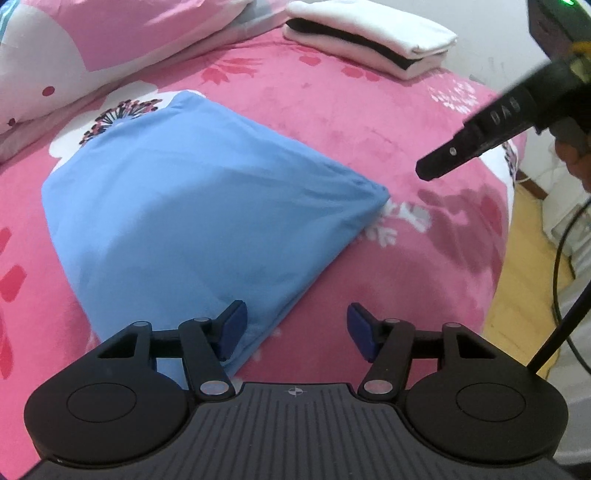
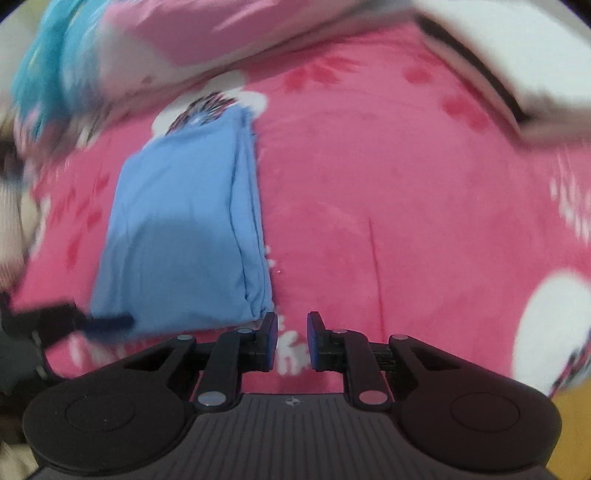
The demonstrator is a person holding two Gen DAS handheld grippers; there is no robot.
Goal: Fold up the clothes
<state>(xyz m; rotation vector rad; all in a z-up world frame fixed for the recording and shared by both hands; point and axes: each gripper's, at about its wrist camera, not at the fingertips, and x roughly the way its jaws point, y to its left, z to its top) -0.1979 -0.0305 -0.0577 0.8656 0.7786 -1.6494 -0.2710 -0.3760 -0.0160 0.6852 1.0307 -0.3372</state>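
A bed covered by a bright pink plush blanket with red and white flower prints (image 1: 303,122) fills both views; at its 3 o'clock edge in the left wrist view lies a strip of yellow wooden floor (image 1: 524,266) with dark cables. At 11 o'clock a pale pink and white pillow (image 1: 74,48) rests on the blanket, and at 1 o'clock sits a stack of folded white and black garments (image 1: 373,35). The folded light blue cloth (image 1: 192,218) lies flat on the blanket, centre-left in that view and at 9 o'clock in the blurred right wrist view (image 2: 184,236). The left gripper (image 1: 293,328) tilts down over the cloth's near corner, its blue-padded jaws spread, the left pad above the cloth's edge and the right one above bare blanket; nothing is pinched. The right gripper (image 2: 291,341) points down at the blanket just beside the cloth's near corner, jaws close together with a narrow empty gap; from the left wrist view its black finger (image 1: 461,147) hangs at 2 o'clock, clear of the cloth.
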